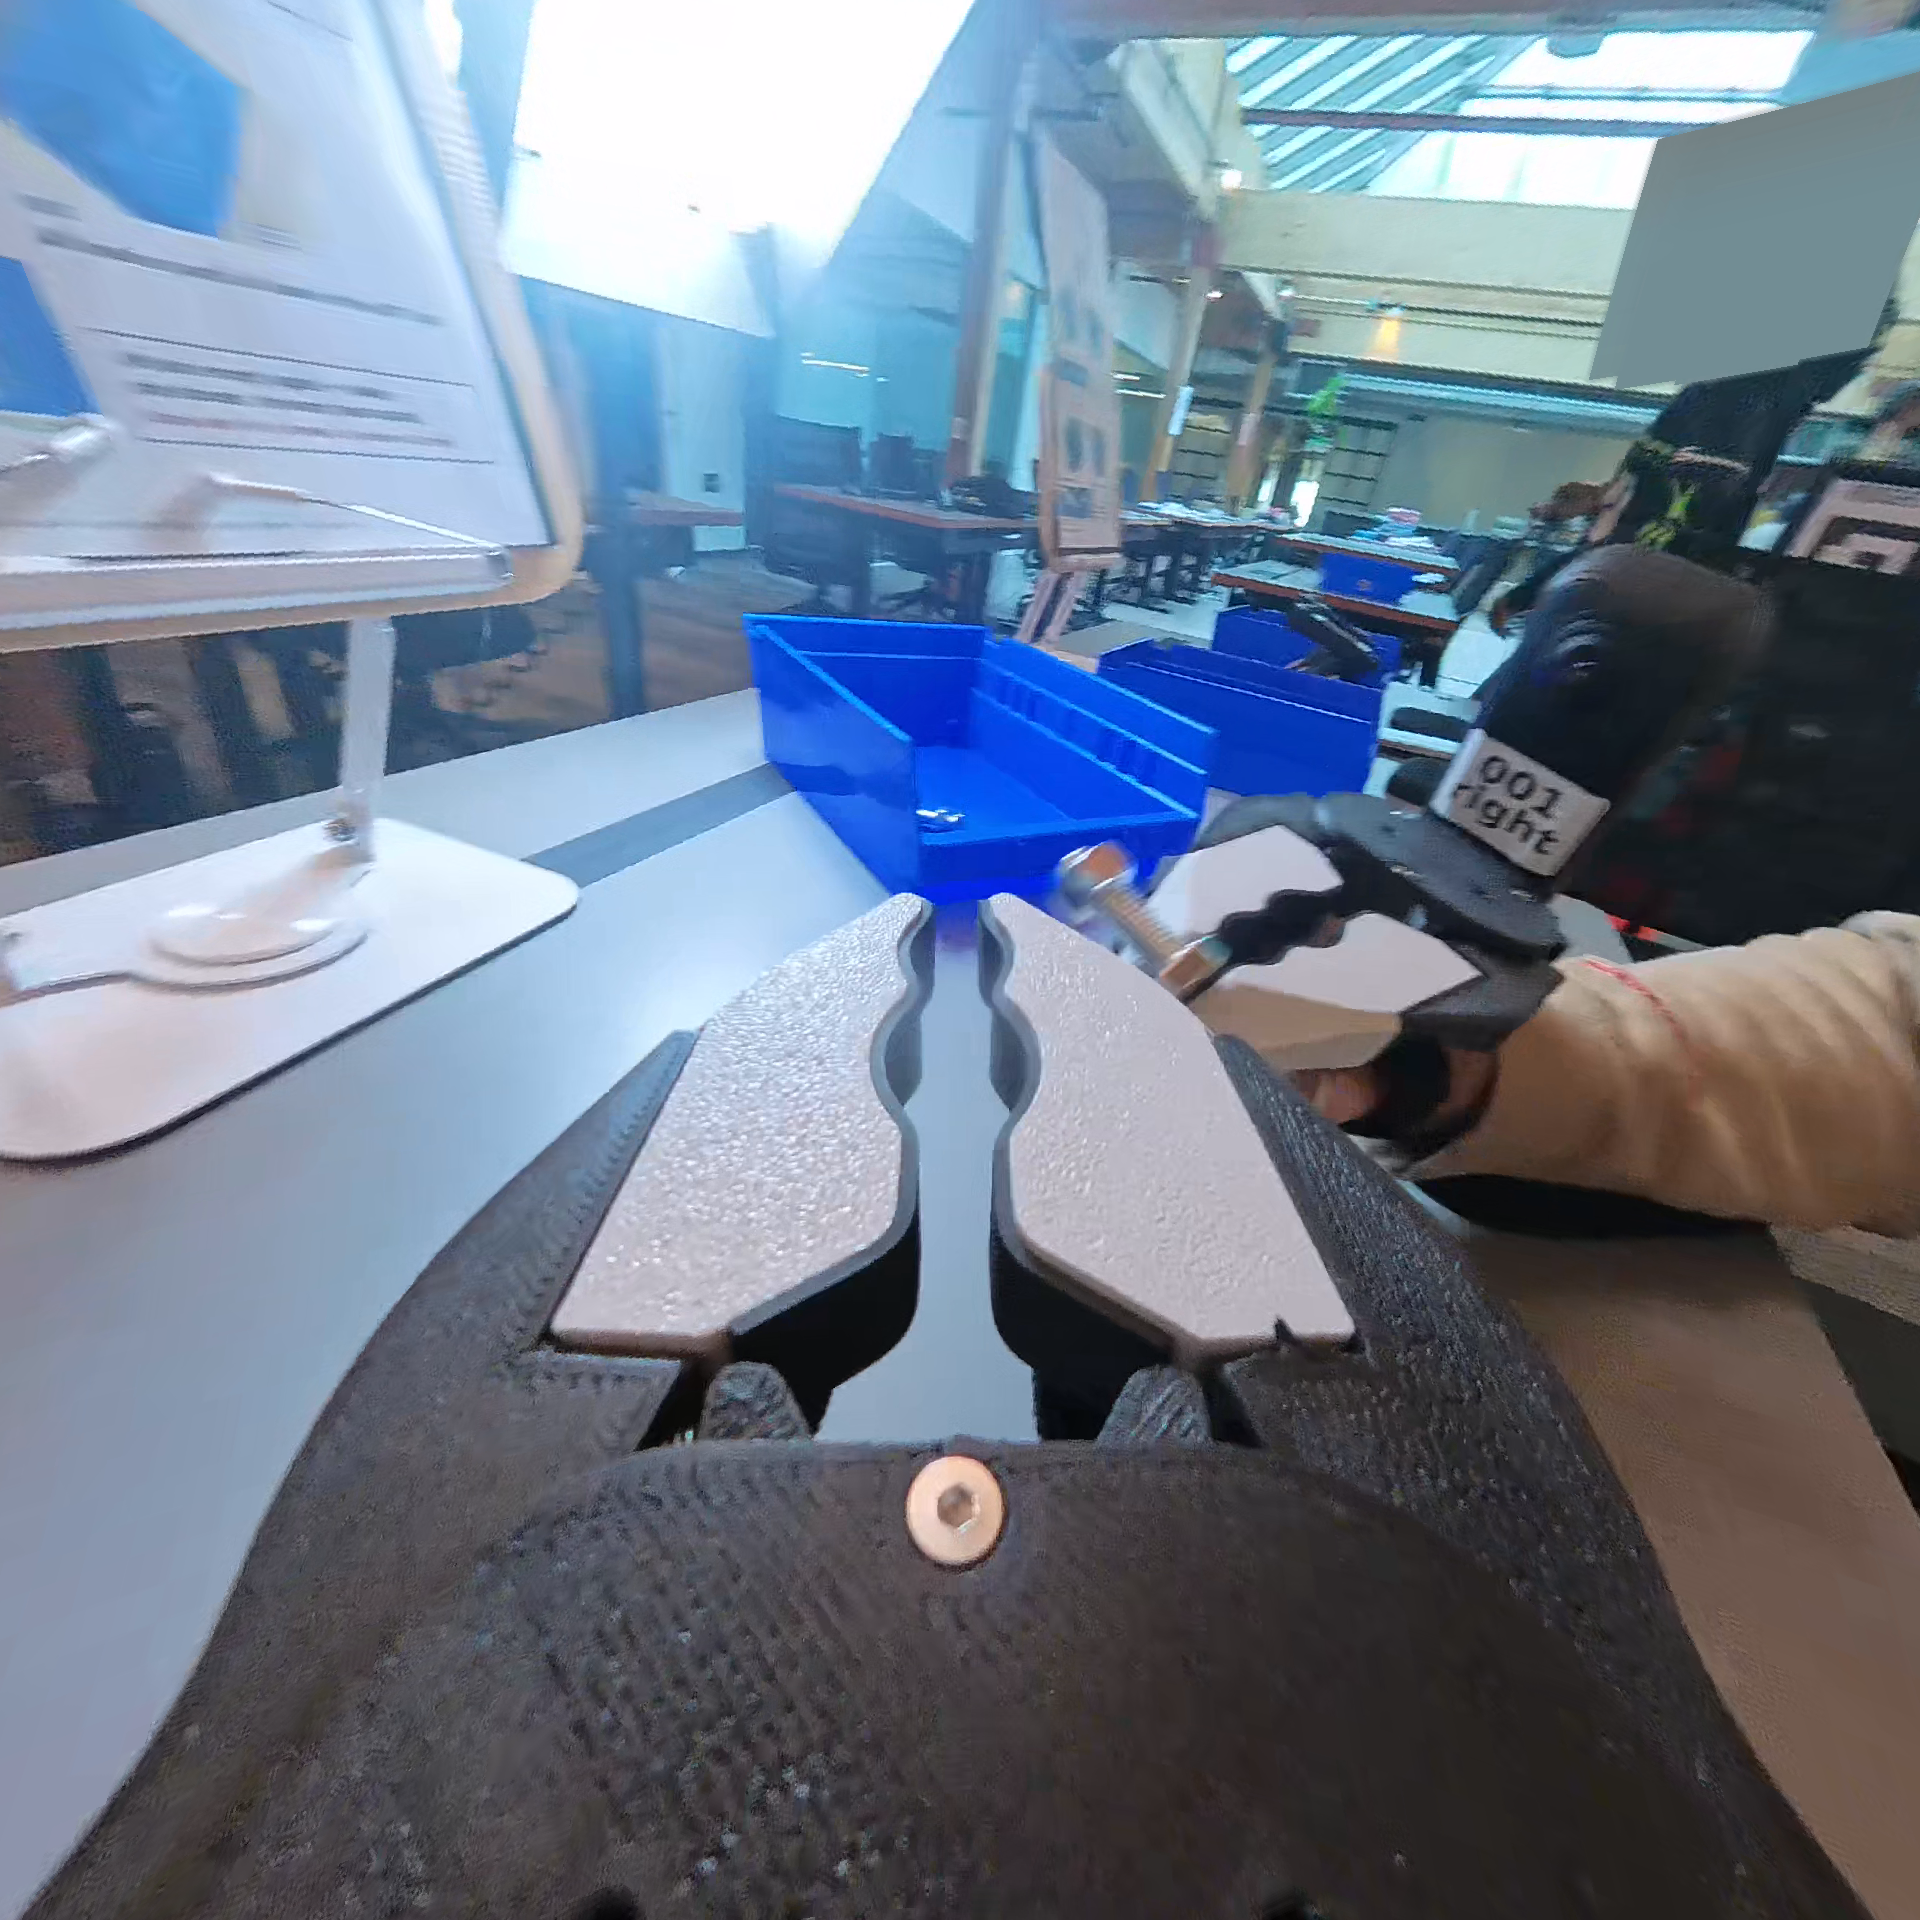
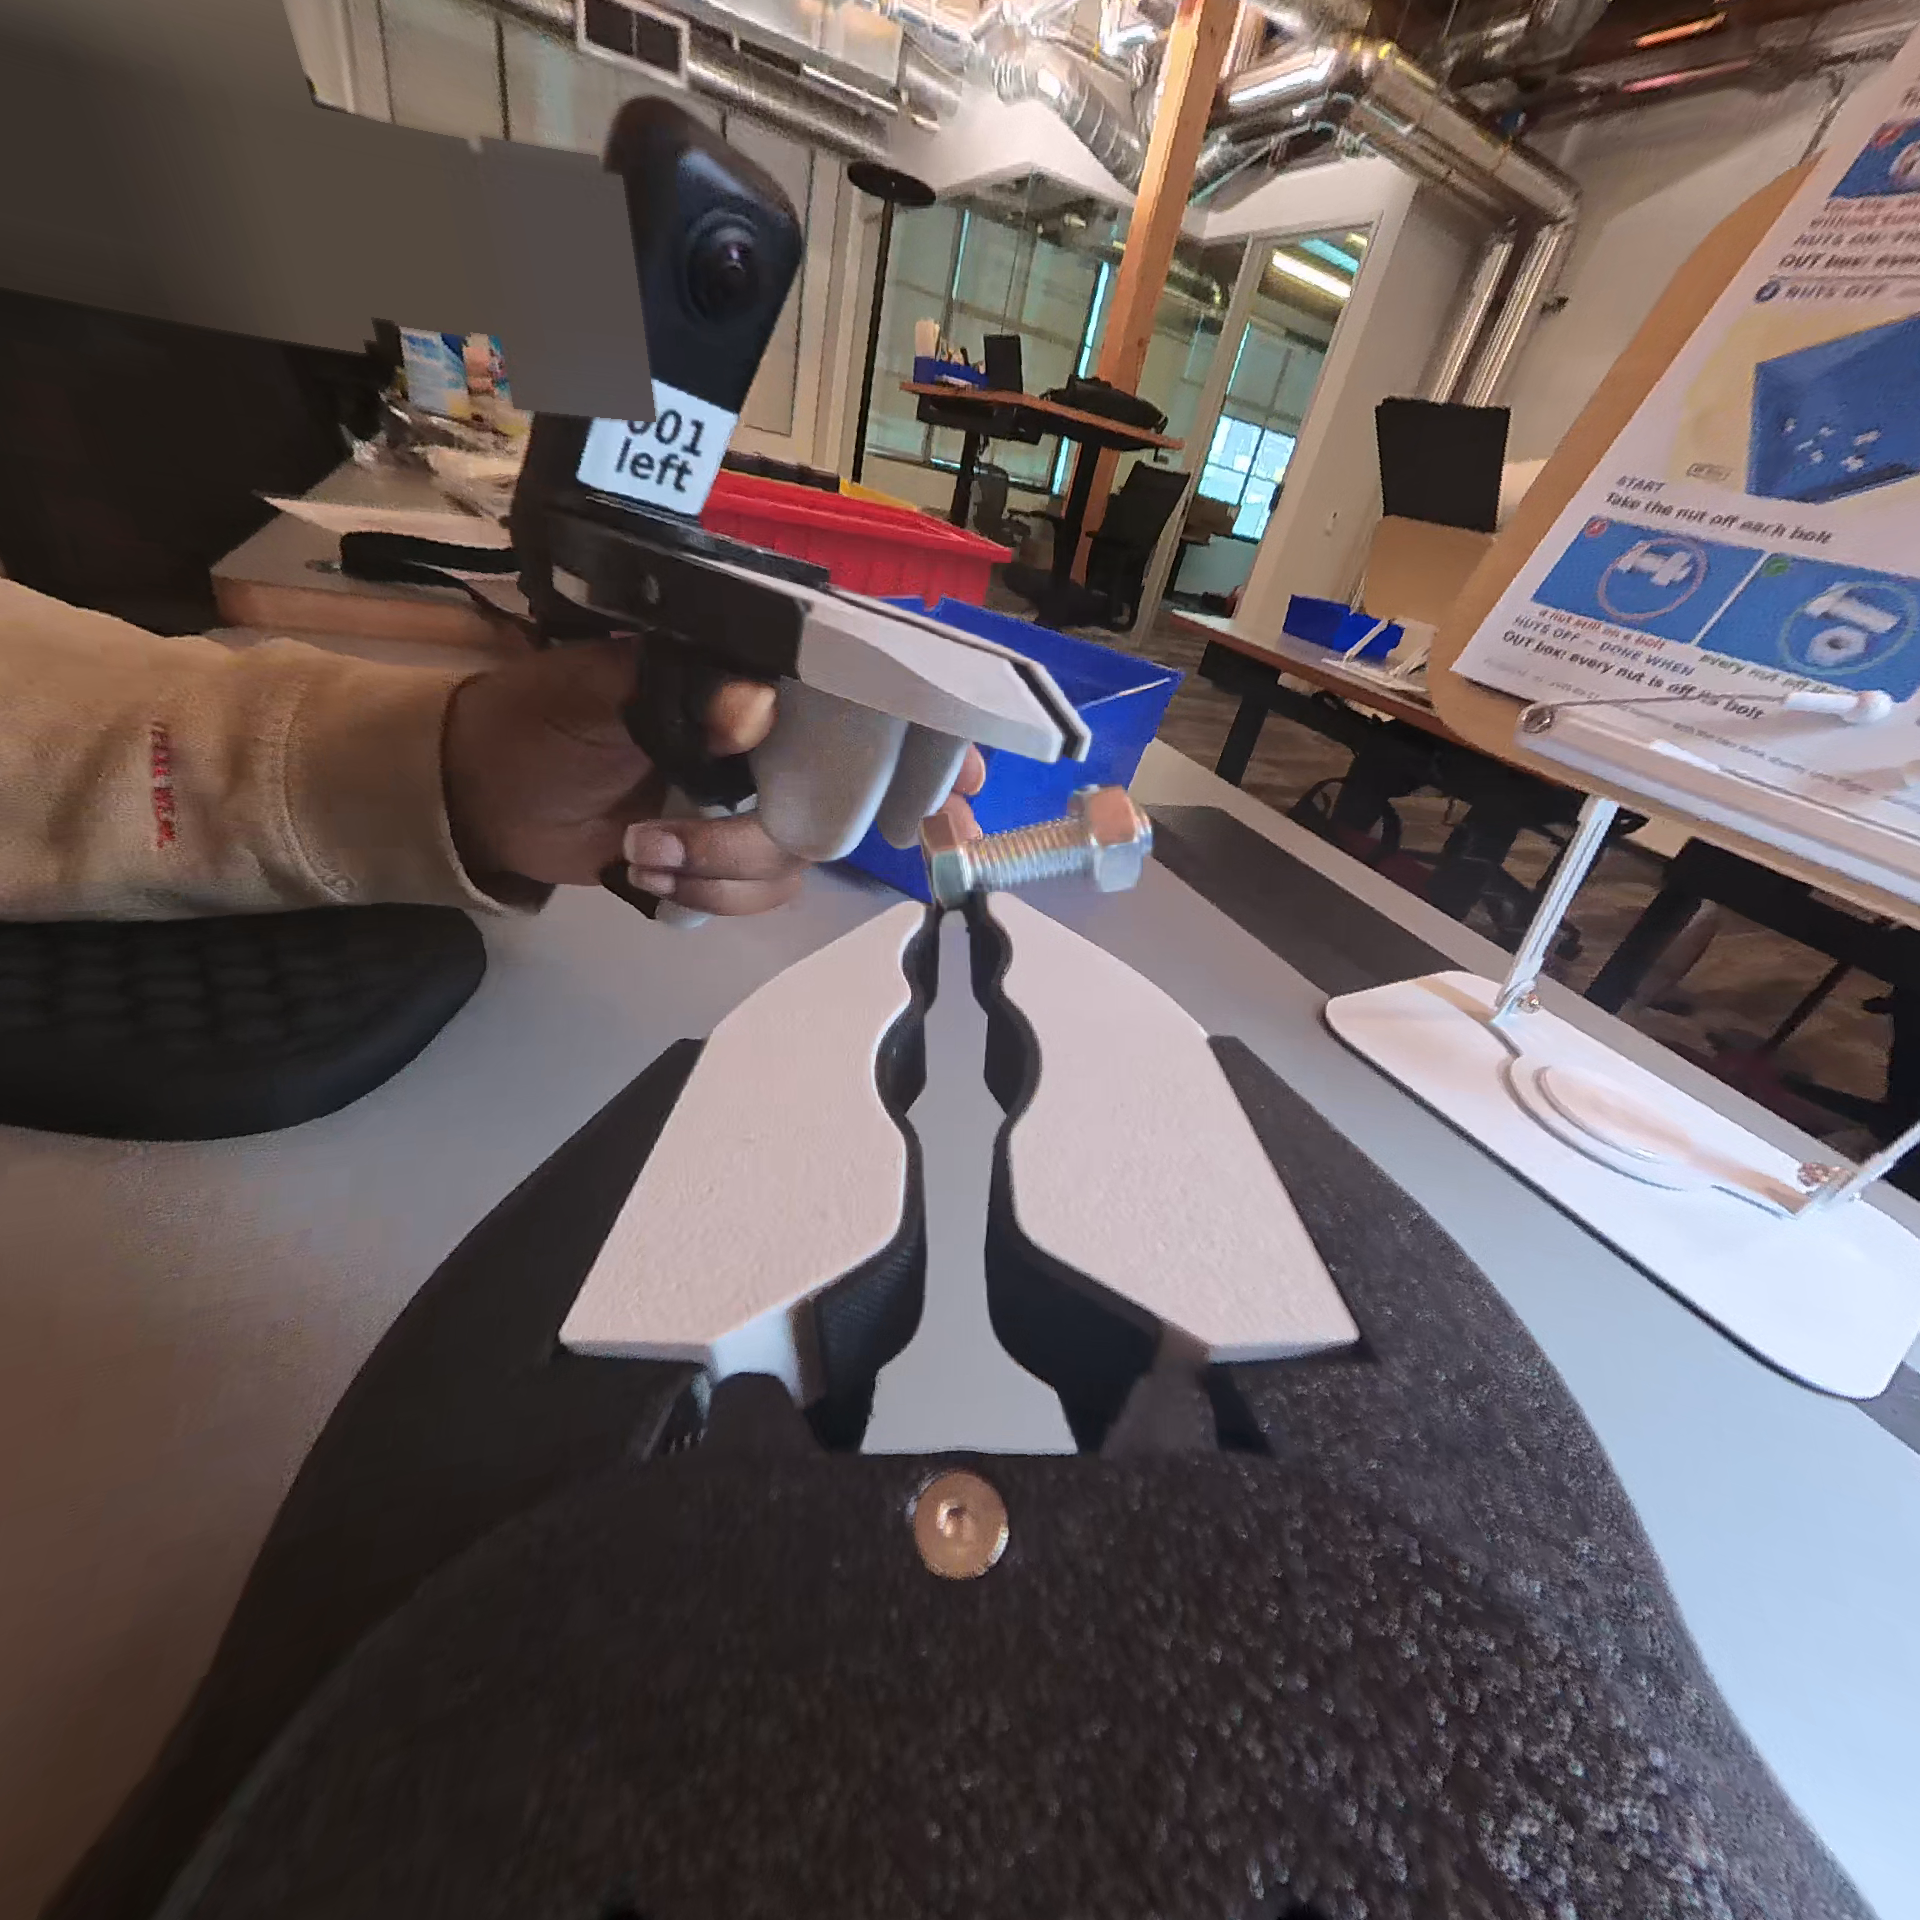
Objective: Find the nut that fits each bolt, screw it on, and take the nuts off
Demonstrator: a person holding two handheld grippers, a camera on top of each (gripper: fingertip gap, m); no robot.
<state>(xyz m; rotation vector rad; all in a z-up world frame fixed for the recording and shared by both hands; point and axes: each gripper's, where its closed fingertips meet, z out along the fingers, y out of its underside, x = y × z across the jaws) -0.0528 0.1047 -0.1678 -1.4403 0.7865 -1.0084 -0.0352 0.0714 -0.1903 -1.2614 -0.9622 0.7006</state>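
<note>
A silver bolt (image 2: 1029, 854) with a nut (image 2: 1112, 840) on its free end lies level across the tips of my right gripper (image 2: 951, 914). That gripper is shut on the bolt's other hex end. In the left wrist view the bolt (image 1: 1132, 920) sticks out of the right gripper (image 1: 1210, 961) toward my left gripper (image 1: 956, 912). My left gripper is shut and empty, just left of the nut (image 1: 1091, 868). In the right wrist view the left gripper (image 2: 1065, 732) hovers just above and behind the bolt.
An open blue bin (image 1: 831, 748) stands behind the grippers with a small metal part (image 1: 940, 821) inside; a second blue bin (image 1: 1247, 717) is beside it. A white sign stand (image 1: 260, 935) (image 2: 1558, 1091) stands on the grey table. A black pad (image 2: 208, 1018) lies under the person's sleeve. Tip to tip, the grippers are about 5 cm apart.
</note>
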